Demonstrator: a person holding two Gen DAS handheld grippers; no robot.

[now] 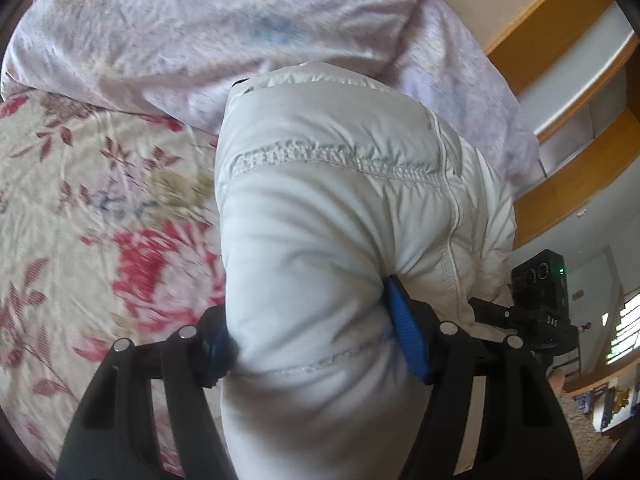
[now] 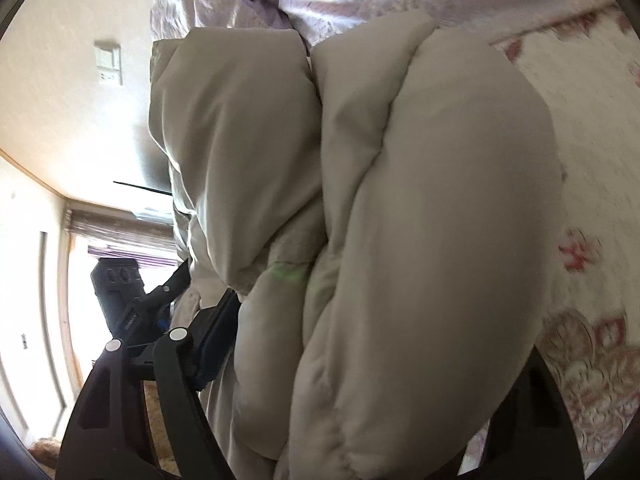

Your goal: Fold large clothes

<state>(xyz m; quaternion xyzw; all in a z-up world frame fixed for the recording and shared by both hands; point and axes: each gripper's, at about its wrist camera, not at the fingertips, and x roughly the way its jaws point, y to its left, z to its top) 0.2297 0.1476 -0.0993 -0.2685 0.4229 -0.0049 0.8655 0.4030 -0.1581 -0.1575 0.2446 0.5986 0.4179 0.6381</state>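
Folding is best done with the puffy white jacket (image 1: 340,208), clamped thickly in both the left tool (image 1: 316,340) and right tool (image 2: 360,344), lowered evenly onto the floral bed (image 1: 80,208) while seams are kept aligned.

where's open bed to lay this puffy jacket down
Bare floral bedspread lies left of the puffy jacket held in the left claw, up to the lilac quilt. The right claw view shows more on the jacket's right. Crowded at the heaped quilt.
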